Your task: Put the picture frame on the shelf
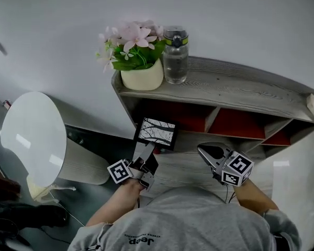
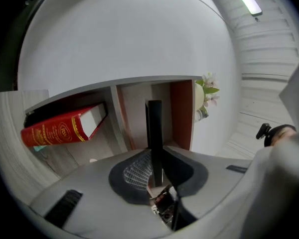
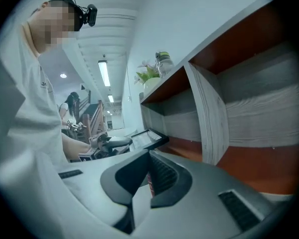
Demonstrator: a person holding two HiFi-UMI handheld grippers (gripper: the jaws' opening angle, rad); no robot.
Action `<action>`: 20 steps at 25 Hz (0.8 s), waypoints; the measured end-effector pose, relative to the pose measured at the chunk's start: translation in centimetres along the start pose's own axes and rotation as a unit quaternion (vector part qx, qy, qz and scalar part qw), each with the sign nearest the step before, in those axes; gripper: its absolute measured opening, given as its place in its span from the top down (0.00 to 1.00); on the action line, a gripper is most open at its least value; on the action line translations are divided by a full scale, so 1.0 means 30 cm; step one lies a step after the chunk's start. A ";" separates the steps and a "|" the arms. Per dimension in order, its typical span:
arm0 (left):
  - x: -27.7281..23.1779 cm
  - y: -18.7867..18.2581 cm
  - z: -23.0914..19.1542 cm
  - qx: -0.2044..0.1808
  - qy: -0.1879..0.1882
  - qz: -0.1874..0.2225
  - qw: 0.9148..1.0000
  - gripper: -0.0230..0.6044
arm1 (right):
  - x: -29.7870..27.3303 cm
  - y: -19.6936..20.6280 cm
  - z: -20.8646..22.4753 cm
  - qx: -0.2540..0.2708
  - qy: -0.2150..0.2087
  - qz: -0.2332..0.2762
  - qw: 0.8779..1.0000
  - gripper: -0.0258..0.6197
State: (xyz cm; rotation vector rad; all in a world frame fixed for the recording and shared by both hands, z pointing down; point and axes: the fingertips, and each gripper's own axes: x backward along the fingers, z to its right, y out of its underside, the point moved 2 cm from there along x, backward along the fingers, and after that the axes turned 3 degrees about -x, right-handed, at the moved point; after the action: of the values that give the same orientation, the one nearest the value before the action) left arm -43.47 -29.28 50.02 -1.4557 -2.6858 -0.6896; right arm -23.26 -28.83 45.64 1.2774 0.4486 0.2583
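The black picture frame (image 1: 157, 132) with a black-and-white print hangs tilted in front of the grey wooden shelf unit's (image 1: 240, 90) left red-backed compartment. My left gripper (image 1: 145, 151) is shut on the frame's lower edge. In the left gripper view the frame (image 2: 153, 128) stands edge-on between the jaws, pointing into an open compartment. My right gripper (image 1: 203, 149) hovers to the right over the lower board, shut with nothing in it. In the right gripper view the frame (image 3: 148, 137) and the left gripper show to the left, beyond my right gripper (image 3: 149, 156).
A potted pink flower (image 1: 141, 61) and a clear water bottle (image 1: 176, 54) stand at the left end of the shelf top. A red book (image 2: 65, 128) leans in a neighbouring compartment. A white round table (image 1: 34, 137) stands on the left. A person sits in the background (image 3: 72, 108).
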 end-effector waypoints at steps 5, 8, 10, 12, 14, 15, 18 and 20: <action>-0.035 0.012 -0.047 0.029 -0.001 -0.020 0.999 0.83 | -0.004 -0.001 0.014 -0.003 0.027 -0.001 1.000 0.96; -0.051 0.024 -0.072 0.039 -0.006 -0.026 0.999 0.83 | -0.001 -0.003 0.024 -0.005 0.037 -0.002 0.999 0.96; -0.064 0.026 -0.081 0.049 -0.006 -0.024 0.999 0.83 | 0.001 0.002 0.033 -0.006 0.041 -0.004 0.999 0.96; -0.077 0.025 -0.086 0.054 -0.007 -0.022 0.998 0.83 | 0.003 0.005 0.040 -0.008 0.043 -0.005 0.999 0.96; -0.089 0.024 -0.090 0.055 -0.011 -0.020 0.998 0.83 | 0.006 0.004 0.048 -0.010 0.046 -0.005 0.999 0.96; -0.095 0.024 -0.093 0.055 -0.014 -0.020 0.998 0.83 | 0.007 0.004 0.052 -0.011 0.046 -0.004 0.999 0.96; -0.114 0.027 -0.105 0.057 -0.020 -0.019 0.998 0.83 | 0.007 0.008 0.064 -0.014 0.047 -0.005 0.999 0.96; -0.123 0.029 -0.115 0.055 -0.025 -0.019 0.998 0.83 | 0.006 0.010 0.071 -0.016 0.046 -0.007 0.999 0.96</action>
State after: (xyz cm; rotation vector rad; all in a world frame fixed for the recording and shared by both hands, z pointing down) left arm -41.37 -33.12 52.67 -1.4180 -2.7460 -0.5055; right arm -22.10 -30.50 46.38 1.2347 0.5296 0.3124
